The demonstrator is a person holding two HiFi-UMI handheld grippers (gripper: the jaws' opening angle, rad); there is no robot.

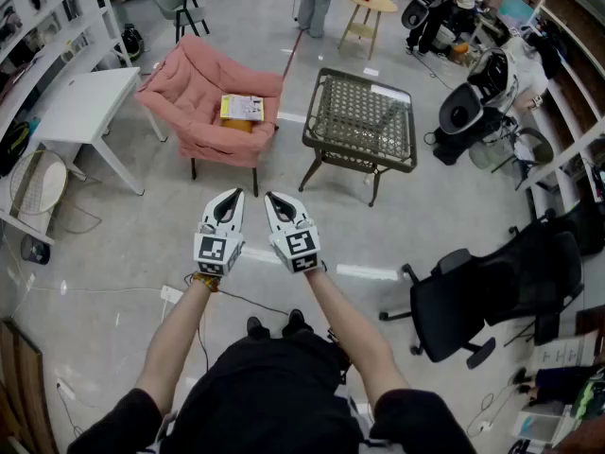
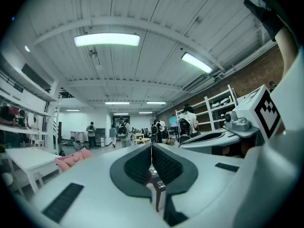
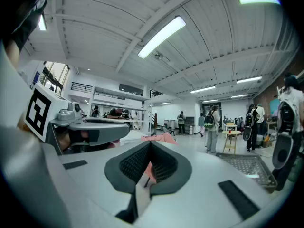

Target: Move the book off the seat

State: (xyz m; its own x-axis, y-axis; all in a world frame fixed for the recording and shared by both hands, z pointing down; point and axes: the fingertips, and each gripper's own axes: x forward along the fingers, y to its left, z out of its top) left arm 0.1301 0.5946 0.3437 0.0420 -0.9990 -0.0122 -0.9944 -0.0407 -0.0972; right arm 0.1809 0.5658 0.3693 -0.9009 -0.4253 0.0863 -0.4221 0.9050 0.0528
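Head view: thin book [image 1: 242,108] flat on the armchair [image 1: 194,93] seat, likely light and floppy, best pinched at its front edge; open floor [image 1: 123,235] before the armchair, table [image 1: 364,116] close beside. Left gripper view: left gripper [image 2: 151,148] clenched, empty. Right gripper view: right gripper [image 3: 151,146] clenched, empty, armchair [image 3: 161,137] ahead

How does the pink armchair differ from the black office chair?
The pink armchair is cushioned, on straight legs; the black office chair has armrests and a wheeled base. The armchair carries the book on its seat; I see nothing on the office chair's. The armchair stands upper left in the head view, the office chair lower right. Both stand upright.
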